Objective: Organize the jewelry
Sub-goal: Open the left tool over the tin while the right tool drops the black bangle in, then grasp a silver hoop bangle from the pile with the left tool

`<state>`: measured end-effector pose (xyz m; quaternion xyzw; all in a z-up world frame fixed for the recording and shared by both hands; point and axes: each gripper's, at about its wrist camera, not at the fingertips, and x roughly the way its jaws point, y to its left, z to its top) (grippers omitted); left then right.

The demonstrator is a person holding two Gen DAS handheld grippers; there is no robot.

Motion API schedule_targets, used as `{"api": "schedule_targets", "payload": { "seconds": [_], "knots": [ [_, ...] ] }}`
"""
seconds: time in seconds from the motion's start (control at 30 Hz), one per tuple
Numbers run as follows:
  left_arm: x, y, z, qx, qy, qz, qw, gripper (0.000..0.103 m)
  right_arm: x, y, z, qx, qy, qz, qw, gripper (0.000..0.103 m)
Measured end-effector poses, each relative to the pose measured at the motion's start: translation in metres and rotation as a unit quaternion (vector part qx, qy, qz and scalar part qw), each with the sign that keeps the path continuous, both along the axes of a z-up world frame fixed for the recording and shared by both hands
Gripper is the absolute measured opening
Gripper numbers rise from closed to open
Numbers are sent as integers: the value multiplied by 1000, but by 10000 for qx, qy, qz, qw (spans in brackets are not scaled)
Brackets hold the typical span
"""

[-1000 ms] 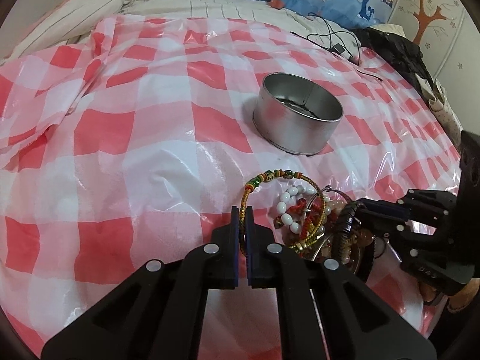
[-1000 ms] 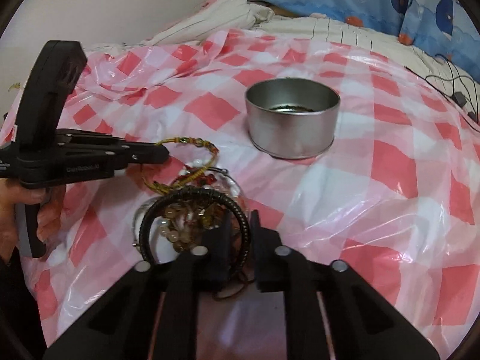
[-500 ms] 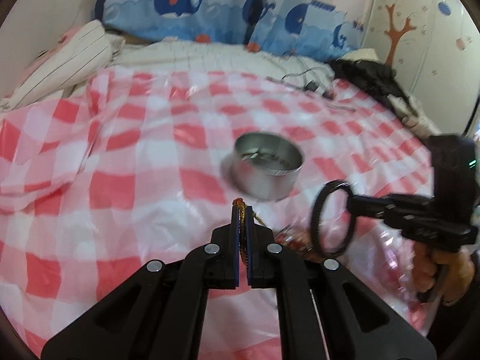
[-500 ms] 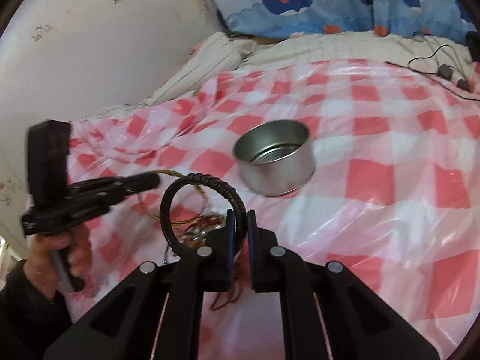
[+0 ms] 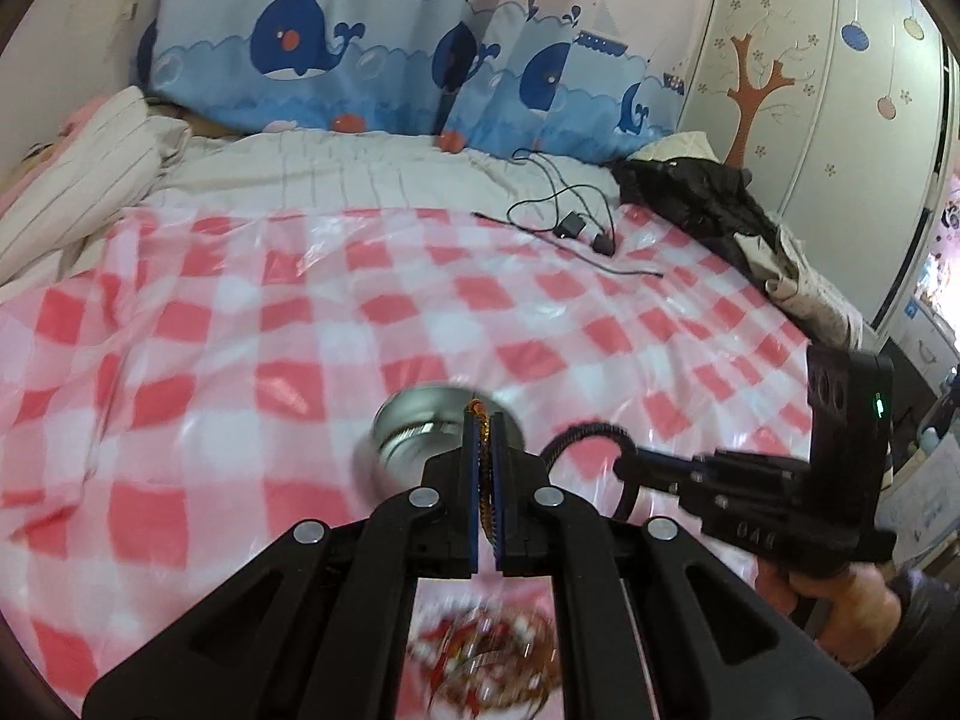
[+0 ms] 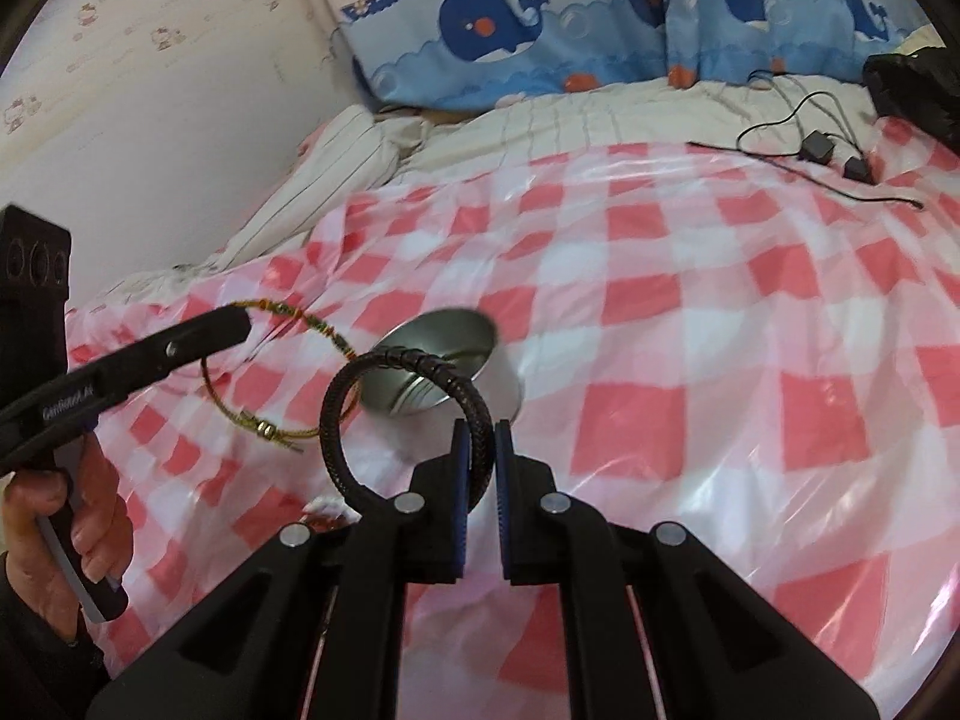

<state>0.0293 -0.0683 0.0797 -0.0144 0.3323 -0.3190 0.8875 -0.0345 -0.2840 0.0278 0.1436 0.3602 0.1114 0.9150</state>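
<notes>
My left gripper (image 5: pixel 486 426) is shut on a thin gold-and-red beaded bangle (image 5: pixel 483 468), seen edge-on between the pads; the right wrist view shows the same bangle (image 6: pixel 273 402) hanging as a ring from the left gripper (image 6: pixel 240 321). The right gripper (image 6: pixel 480 438) is shut on a black braided bracelet (image 6: pixel 342 414), which also shows in the left wrist view as the black bracelet (image 5: pixel 591 432) at the right gripper's tip (image 5: pixel 624 468). Both rings hang in the air just in front of a round metal tin (image 5: pixel 414 438) (image 6: pixel 444 360) on the red-checked cover (image 5: pixel 240 360).
A pile of mixed bead jewelry (image 5: pixel 486 654) lies blurred below my left gripper. A black cable with a charger (image 5: pixel 570 228) and dark clothing (image 5: pixel 690 192) lie at the far right of the bed. Striped bedding (image 6: pixel 360 162) and whale-print pillows (image 6: pixel 510 24) line the back.
Both grippers have lifted their bracelets off the jewelry pile and carried them up toward the tin. The views have tilted up, so the pile has dropped to the bottom edge.
</notes>
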Motion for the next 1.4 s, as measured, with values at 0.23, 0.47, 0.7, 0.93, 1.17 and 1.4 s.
{"api": "schedule_targets", "payload": {
  "seconds": [0.23,0.47,0.7,0.93,1.17,1.4],
  "knots": [
    [45,-21,-28,-174,419,109,9989,3,5,-10,1,-152,-9,-214,9997,9],
    [62,-24,-65,781,848,294,9929,25,17,-8,3,-369,-24,-239,9990,9],
    [20,27,-36,778,378,822,9929,52,42,15,19,-580,-153,11,9982,9],
    [-12,58,-39,616,352,1112,9913,59,76,49,11,-966,58,218,9951,9],
    [-14,59,-53,705,603,946,9912,60,85,61,-7,-1081,578,260,9921,31],
    [-47,59,-66,719,761,543,9930,60,7,37,20,-815,32,105,9966,42]
  ]
}}
